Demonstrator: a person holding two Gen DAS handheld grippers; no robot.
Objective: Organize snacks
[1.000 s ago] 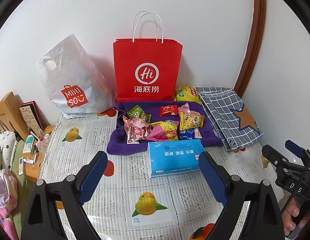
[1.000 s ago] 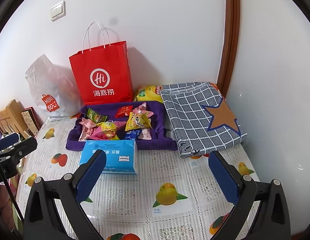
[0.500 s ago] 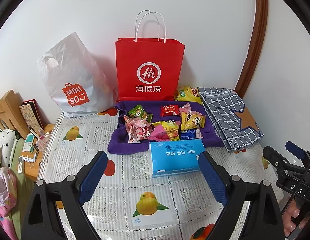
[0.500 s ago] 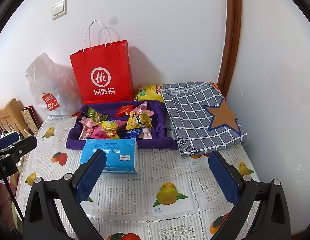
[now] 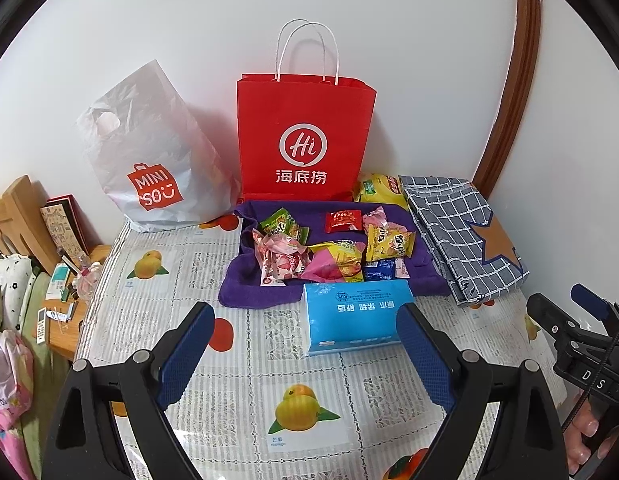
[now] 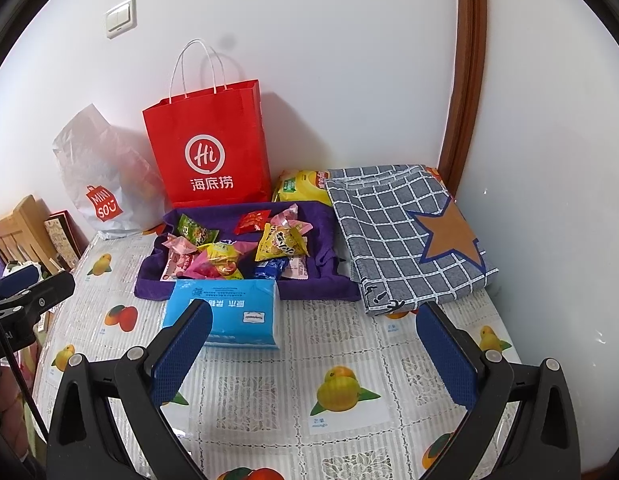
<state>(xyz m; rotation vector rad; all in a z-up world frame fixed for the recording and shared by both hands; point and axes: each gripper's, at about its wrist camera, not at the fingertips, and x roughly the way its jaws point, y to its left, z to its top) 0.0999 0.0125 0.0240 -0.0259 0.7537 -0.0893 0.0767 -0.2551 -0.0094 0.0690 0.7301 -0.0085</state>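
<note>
I hold my left gripper over the bench, its blue pads spread wide with nothing between them; in the lower middle of the left wrist view the right pad overlaps the corner of the blue tissue pack, but whether it touches I cannot tell. My right gripper is likewise released, its blue fingers far apart in the lower part of its own view, over the fruit-printed cover with nothing clasped.

The snacks lie in a loose heap on a purple towel in the middle of both frames: a green packet at upper left of the pile, a small red one behind, pink wrappers at left and centre, yellow packets to the right and a blue one at the front edge. The tissue pack sits just in front of the towel, against its near edge. Behind the towel a red paper bag stands upright against the wall, and a white plastic bag slumps to its left. A yellow crisp bag peeks out between the red bag and a folded grey checked cloth with a brown star, lying at the right of the frame beside the towel.

At the far right edge of the left view part of my right gripper and my hand show
</note>
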